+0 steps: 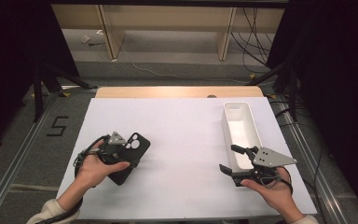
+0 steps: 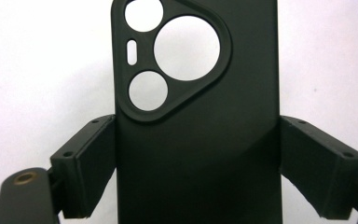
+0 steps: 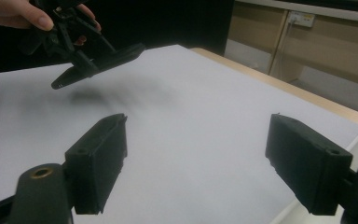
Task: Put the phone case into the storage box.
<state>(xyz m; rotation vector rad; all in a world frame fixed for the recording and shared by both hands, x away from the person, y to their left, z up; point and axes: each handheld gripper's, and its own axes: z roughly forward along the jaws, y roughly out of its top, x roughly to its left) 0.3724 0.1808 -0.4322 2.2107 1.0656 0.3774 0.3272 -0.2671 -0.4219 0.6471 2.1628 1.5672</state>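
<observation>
Left tongs (image 2: 196, 163) clamp matte black phone case (image 2: 198, 130) — smooth, rectangular.

Three cameras on one white table (image 1: 182, 140)

High view looks down toward twelve o'clock; left gripper view sits close over the phone case (image 2: 200, 140), also seen at eleven o'clock in the right gripper view.

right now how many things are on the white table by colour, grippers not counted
black: 1, the phone case, held in the left gripper above the table
white: 1, the long tray at the right side, beside the open right gripper
total: 2
</observation>
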